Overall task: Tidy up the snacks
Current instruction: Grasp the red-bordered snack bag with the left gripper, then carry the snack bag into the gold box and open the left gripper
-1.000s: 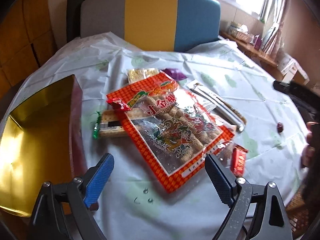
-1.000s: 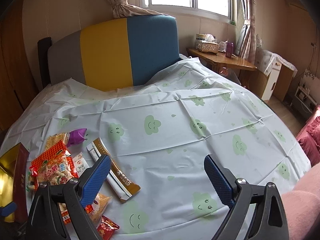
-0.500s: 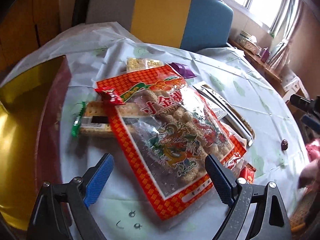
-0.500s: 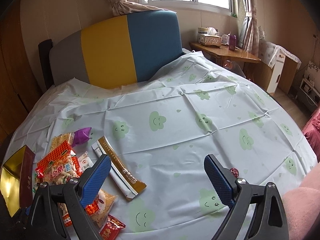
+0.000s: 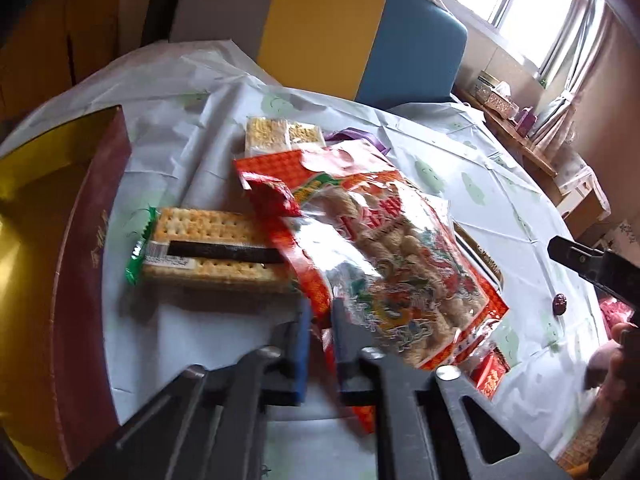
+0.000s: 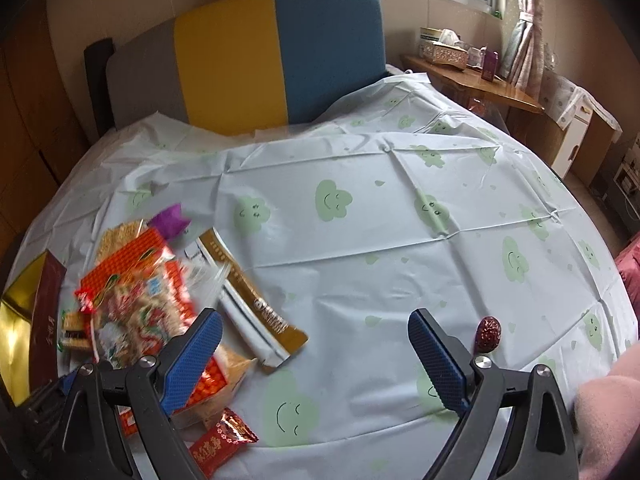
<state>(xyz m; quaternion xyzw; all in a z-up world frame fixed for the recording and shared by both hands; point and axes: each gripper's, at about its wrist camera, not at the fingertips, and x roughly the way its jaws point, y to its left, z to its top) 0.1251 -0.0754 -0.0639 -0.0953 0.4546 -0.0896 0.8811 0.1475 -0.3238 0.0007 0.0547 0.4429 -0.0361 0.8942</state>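
A large red snack bag (image 5: 384,248) with a clear window lies on top of the snack pile, crumpled and tilted up. My left gripper (image 5: 320,312) is shut on its near left edge. Partly under the bag's left side lies a cracker pack (image 5: 212,244) with green ends. Left of the pile stands an open gold-lined box (image 5: 48,240) with dark red walls. In the right wrist view the bag (image 6: 132,300) is blurred. My right gripper (image 6: 314,320) hangs open over the bare cloud-print sheet, holding nothing.
A brown-and-white sachet (image 6: 256,304), a purple wrapper (image 6: 170,220), an orange snack pack (image 6: 212,380) and a small red packet (image 6: 224,436) lie around the pile. A red date (image 6: 488,334) sits by the right gripper's right finger. A headboard (image 6: 248,60) is behind.
My left gripper has closed on the red bag's near edge, and the bag has crumpled and tilted up. The right gripper has sunk slightly toward the sheet, and the date now shows.
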